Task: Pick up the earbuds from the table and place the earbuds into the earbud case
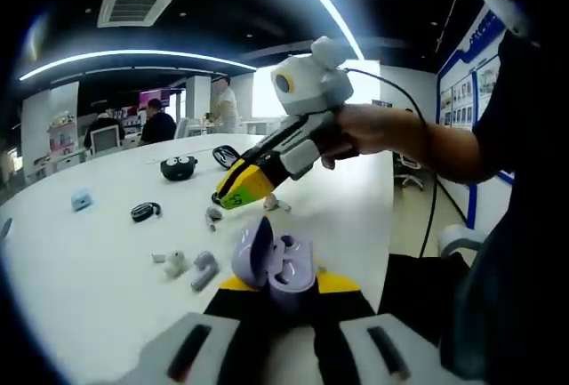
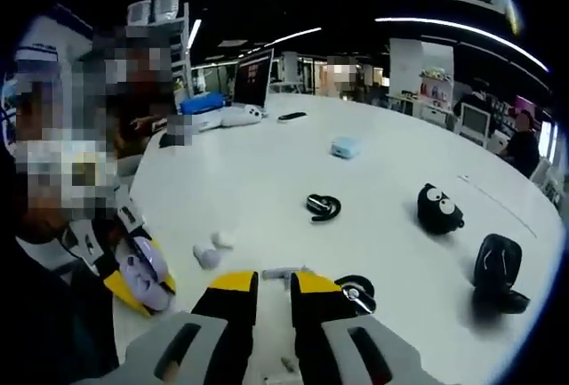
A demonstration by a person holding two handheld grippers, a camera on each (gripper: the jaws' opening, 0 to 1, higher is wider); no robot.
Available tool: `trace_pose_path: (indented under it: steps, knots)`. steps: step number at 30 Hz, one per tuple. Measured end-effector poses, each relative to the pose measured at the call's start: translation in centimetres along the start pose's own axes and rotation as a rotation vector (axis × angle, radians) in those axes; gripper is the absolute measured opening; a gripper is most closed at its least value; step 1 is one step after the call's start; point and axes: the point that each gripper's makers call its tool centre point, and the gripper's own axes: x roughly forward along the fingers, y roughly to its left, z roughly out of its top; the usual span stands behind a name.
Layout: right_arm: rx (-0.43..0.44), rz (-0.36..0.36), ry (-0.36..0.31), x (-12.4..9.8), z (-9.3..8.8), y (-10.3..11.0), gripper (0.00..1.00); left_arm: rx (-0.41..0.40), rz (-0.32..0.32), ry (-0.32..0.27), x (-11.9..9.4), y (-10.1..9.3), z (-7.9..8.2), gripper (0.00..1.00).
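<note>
My left gripper (image 1: pixel 286 284) is shut on an open lavender earbud case (image 1: pixel 271 262), held up at the near table edge; the case (image 2: pixel 144 280) also appears at the left of the right gripper view. My right gripper (image 2: pixel 275 282), held by a hand, hangs low over the white table (image 2: pixel 293 172), its jaws close together on a pale earbud (image 2: pixel 277 271) at their tips. From the left gripper view, the right gripper (image 1: pixel 224 198) sits just beyond the case. A white earbud (image 1: pixel 175 263) and a lavender earbud (image 1: pixel 204 270) lie loose left of the case.
Black ear-hook earbuds (image 2: pixel 323 205), a black case with cartoon eyes (image 2: pixel 438 209), an open black case (image 2: pixel 496 265) and a light blue case (image 2: pixel 344 146) are spread over the table. A laptop (image 2: pixel 253 78) stands at the far end. People sit beyond the table.
</note>
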Motion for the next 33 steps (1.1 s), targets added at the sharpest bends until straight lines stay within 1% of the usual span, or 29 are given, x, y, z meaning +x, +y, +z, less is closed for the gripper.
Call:
trace_pose_path:
  steps: [2, 5, 10, 14, 17, 19, 25, 28, 30, 33]
  knots:
    - [0.050, 0.016, 0.011, 0.4, -0.3, -0.4, 0.15, 0.000, -0.001, 0.001, 0.0, 0.0, 0.0, 0.20]
    - [0.125, 0.047, 0.022, 0.9, -0.6, -0.4, 0.16, 0.001, -0.001, 0.002, 0.0, 0.0, 0.0, 0.20]
    - [0.168, 0.055, 0.023, 1.7, -0.7, -0.8, 0.15, -0.002, 0.001, 0.000, 0.0, 0.0, 0.0, 0.20]
    - [0.185, 0.057, 0.014, 1.8, -0.6, -0.7, 0.15, -0.002, -0.001, 0.000, 0.0, 0.0, 0.0, 0.20]
    - [0.179, 0.060, 0.013, 1.9, -0.6, -0.4, 0.13, -0.003, -0.002, 0.000, 0.0, 0.0, 0.0, 0.20]
    - [0.160, 0.055, 0.019, 2.1, -0.7, -0.3, 0.10, -0.004, -0.004, -0.001, 0.0, -0.1, 0.0, 0.20]
    - [0.139, 0.051, 0.014, 2.1, -0.8, -0.3, 0.10, -0.004, -0.003, -0.002, 0.0, -0.1, 0.0, 0.20]
    - [0.118, 0.045, -0.001, 1.9, -0.6, -0.3, 0.09, -0.004, -0.003, -0.001, 0.0, -0.1, 0.0, 0.20]
    - [0.102, 0.041, -0.012, 1.7, -0.3, -0.3, 0.09, -0.004, -0.002, -0.001, 0.0, -0.1, 0.0, 0.20]
    - [0.041, 0.025, -0.035, 1.3, 0.2, -0.1, 0.09, -0.003, -0.003, 0.001, 0.0, -0.1, 0.0, 0.20]
